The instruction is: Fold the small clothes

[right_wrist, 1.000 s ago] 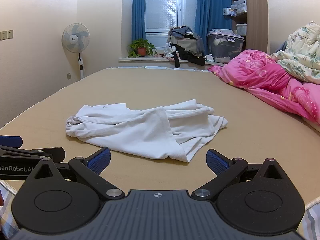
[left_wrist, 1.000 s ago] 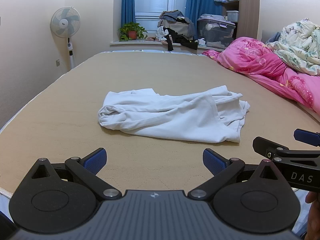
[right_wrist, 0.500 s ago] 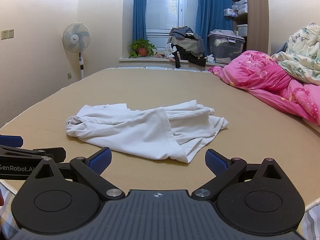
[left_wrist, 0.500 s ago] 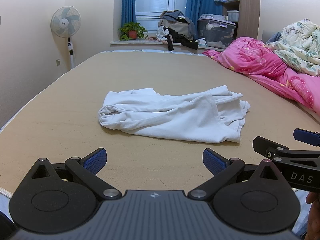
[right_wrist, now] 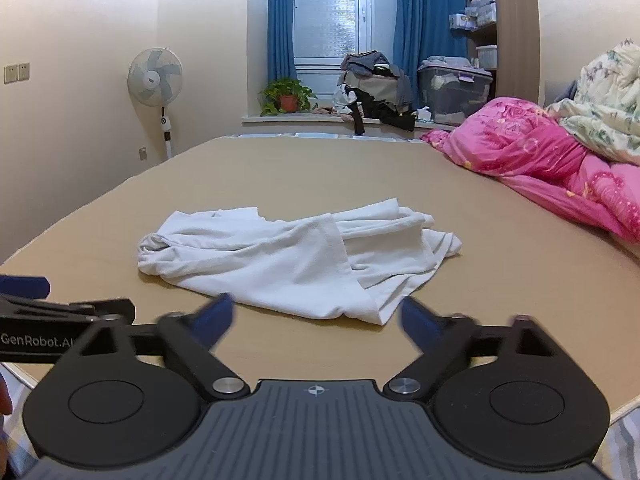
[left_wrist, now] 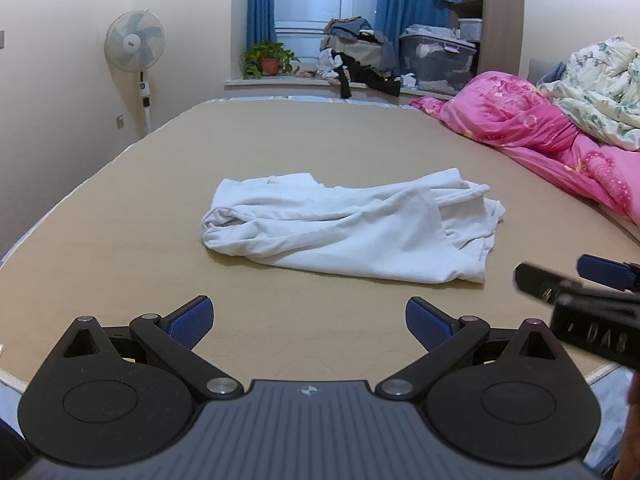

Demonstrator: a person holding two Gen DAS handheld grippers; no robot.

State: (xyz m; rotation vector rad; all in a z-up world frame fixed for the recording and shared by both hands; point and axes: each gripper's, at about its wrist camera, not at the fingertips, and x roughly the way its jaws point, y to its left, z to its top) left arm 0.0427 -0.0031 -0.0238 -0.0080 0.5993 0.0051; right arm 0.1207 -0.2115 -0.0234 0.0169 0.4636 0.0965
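Observation:
A crumpled white garment (left_wrist: 352, 228) (right_wrist: 296, 260) lies in a loose heap on the tan bed surface (left_wrist: 320, 140). My left gripper (left_wrist: 308, 320) hovers over the near edge of the bed, short of the garment, open with nothing between its blue pads. My right gripper (right_wrist: 316, 320) sits just before the garment's near hem; its jaws are closing, blurred, with only bare bed between them. Each gripper shows at the edge of the other's view: the right gripper (left_wrist: 580, 280) at the right, the left gripper (right_wrist: 60, 312) at the left.
A pink quilt (left_wrist: 540, 140) and a floral duvet (left_wrist: 600, 88) pile along the bed's right side. Beyond the far edge a windowsill holds a potted plant (right_wrist: 286, 96), a clothes heap (right_wrist: 376, 84) and a storage bin (right_wrist: 454, 92). A standing fan (right_wrist: 156, 80) is at the left wall.
The right gripper's blue pads have drawn inward and now look blurred. The left gripper and the garment have stayed put.

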